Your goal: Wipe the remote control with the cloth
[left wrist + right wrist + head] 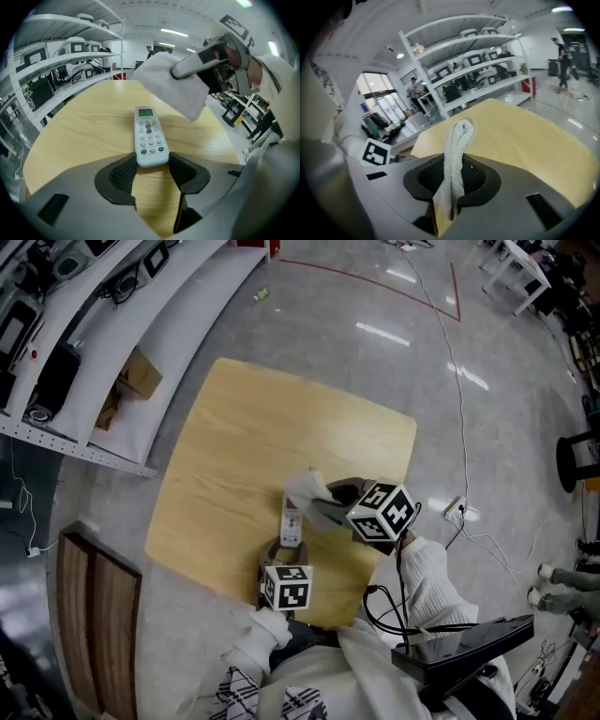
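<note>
A white remote control (pixel 292 519) lies lengthwise on the light wooden table (pixel 244 446), buttons up. Its near end (pixel 149 136) sits between the pads of my left gripper (pixel 151 171), which press its two sides. In the head view the left gripper (pixel 286 551) is at the table's near edge. A white cloth (pixel 307 488) hangs folded from my right gripper (pixel 330 509), which is shut on it just right of the remote's far end. Seen from the left gripper, the cloth (pixel 171 84) hovers above the remote without touching it. The cloth (pixel 456 150) stands pinched between the right gripper (pixel 452 176) pads.
White shelving with equipment and a cardboard box (pixel 139 373) runs along the left. A wooden bench (pixel 94 615) stands at lower left. Cables and a power strip (pixel 459 512) lie on the floor to the right, and a black stand (pixel 574 460) is farther right.
</note>
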`<state>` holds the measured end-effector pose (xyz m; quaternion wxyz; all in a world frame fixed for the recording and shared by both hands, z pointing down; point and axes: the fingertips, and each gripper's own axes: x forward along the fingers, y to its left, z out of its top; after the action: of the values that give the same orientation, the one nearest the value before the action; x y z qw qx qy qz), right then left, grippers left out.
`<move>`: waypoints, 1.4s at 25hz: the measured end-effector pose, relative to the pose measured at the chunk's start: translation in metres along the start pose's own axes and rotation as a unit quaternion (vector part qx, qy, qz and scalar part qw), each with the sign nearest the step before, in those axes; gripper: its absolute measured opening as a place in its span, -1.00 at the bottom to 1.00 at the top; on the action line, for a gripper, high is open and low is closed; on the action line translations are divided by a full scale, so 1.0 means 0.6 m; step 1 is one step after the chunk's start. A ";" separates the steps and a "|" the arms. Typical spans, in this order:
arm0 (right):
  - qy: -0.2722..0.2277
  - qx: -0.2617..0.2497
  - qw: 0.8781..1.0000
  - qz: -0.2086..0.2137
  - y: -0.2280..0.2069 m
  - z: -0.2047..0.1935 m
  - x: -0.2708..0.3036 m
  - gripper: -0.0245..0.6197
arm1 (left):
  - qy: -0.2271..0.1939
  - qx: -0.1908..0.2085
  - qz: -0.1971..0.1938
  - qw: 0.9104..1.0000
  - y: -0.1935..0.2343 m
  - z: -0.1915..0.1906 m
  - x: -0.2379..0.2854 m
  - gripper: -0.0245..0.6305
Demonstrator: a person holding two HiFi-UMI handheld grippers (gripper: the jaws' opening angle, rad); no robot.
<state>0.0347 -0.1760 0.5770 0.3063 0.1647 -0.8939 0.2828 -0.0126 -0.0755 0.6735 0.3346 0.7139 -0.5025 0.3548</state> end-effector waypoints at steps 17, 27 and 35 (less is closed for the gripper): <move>0.159 -0.087 0.983 0.000 0.036 -0.066 0.104 -0.65 | -0.002 0.003 -0.001 1.000 0.005 0.004 -0.004 -0.26; 0.059 0.039 0.979 -0.194 -0.099 -0.013 0.019 -0.65 | -0.004 0.000 0.000 1.000 0.004 0.004 0.001 -0.26; 0.146 -0.082 0.977 0.129 0.106 -0.055 0.057 -0.65 | -0.008 0.001 0.001 1.000 0.002 0.005 -0.002 -0.26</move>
<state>-0.0059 -0.1103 0.5944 0.4064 -0.0209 -0.8737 0.2666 -0.0134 -0.0779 0.6712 0.3297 0.7163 -0.5056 0.3500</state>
